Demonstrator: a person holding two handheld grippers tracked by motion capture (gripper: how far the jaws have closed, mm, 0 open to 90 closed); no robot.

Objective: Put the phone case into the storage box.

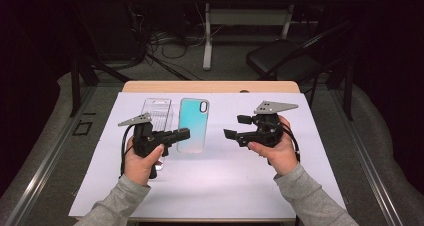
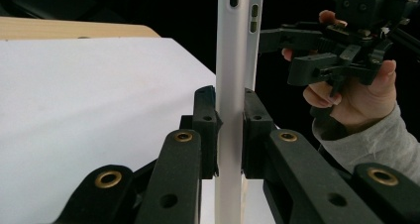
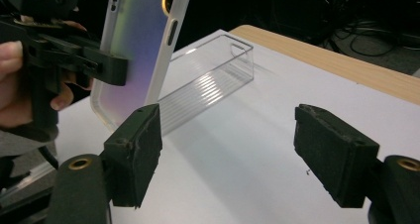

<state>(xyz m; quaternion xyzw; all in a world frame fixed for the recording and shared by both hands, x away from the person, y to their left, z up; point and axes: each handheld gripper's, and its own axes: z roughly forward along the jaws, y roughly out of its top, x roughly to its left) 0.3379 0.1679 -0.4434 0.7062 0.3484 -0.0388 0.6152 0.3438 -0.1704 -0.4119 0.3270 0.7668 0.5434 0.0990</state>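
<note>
From above, on the bench [image 1: 220,186] covered by a white sheet: the left gripper [image 1: 182,134], in the person's left hand [image 1: 142,161], points toward the middle and has its fingers clenched on the near long edge of a teal phone case [image 1: 193,124]. The case shows its broad face to this camera, camera cut-out at the far end. Just left of it, behind the gripper, lies a clear plastic box [image 1: 156,114]. The right gripper [image 1: 236,127], in the right hand [image 1: 275,151], sits well to the right of the case, its tips turned toward it, apart from it.

Left gripper view: the phone case [image 2: 232,60] stands edge-on as a pale vertical strip, with button slots near the top. The two fingers [image 2: 205,130] press on it from either side, a firm hold. Beyond it, at upper right, the right gripper [image 2: 289,55] and the hand [image 2: 356,100] holding it, grey sleeve below.

Right gripper view: the two padded fingers [image 3: 136,149] stand wide apart, released, with bare white sheet between them. At upper left the phone case [image 3: 138,45] is held up off the bench, tilted, pale rim and translucent back showing, with the left gripper [image 3: 116,68] clamped on its edge. The clear box [image 3: 213,80] lies behind on the sheet, open side up.
</note>
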